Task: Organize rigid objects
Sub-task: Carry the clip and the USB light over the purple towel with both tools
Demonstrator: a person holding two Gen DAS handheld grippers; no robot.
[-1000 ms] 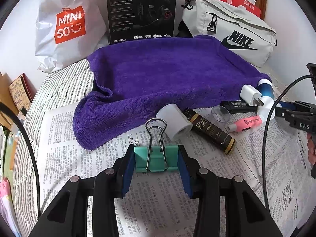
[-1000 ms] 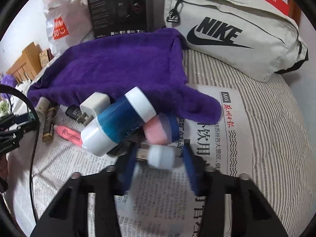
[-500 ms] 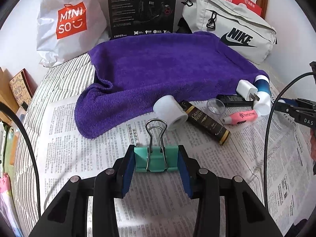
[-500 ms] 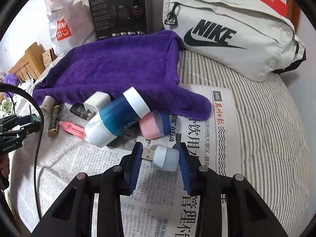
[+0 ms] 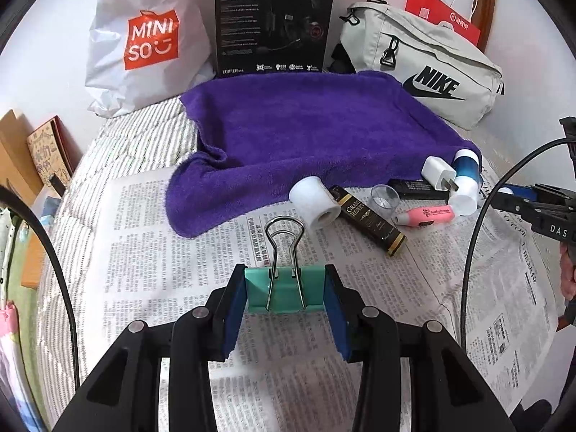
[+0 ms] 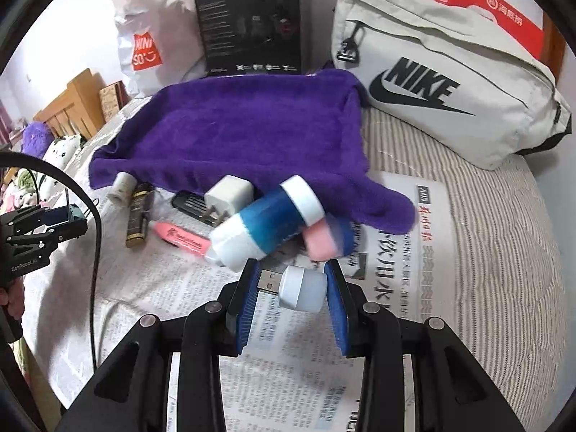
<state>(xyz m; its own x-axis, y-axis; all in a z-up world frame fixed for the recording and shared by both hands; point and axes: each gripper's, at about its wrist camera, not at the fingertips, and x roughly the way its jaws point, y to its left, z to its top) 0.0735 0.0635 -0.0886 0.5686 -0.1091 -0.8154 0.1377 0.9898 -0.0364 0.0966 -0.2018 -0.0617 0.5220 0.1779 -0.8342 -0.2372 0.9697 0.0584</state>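
Note:
My left gripper [image 5: 284, 289] is shut on a teal binder clip [image 5: 284, 289], held above the newspaper [image 5: 162, 223] with its wire handles pointing away. My right gripper [image 6: 292, 288] is shut on a small white USB light [image 6: 300, 288], its metal plug toward the left pad. Behind both lies a purple towel [image 5: 306, 133] [image 6: 248, 133]. Along its front edge lie a white tape roll [image 5: 315, 201], a black tube [image 5: 370, 217], a pink highlighter [image 5: 424, 215] [image 6: 183, 239], a white charger [image 6: 228, 198] and a blue and white bottle [image 6: 266, 223].
A Miniso bag [image 5: 144, 39], a black box [image 5: 273, 21] and a grey Nike bag [image 6: 446, 86] stand at the back wall. A pink and blue roll [image 6: 327, 237] lies beside the bottle. A clear cup [image 5: 385, 198] and a flat black item [image 5: 414, 185] lie near the charger. Striped bedding [image 6: 504, 237] surrounds the newspaper.
Both grippers have risen with their loads; the objects on the newspaper look farther away. The USB light was blurred a second ago and now sits steady between the right pads.

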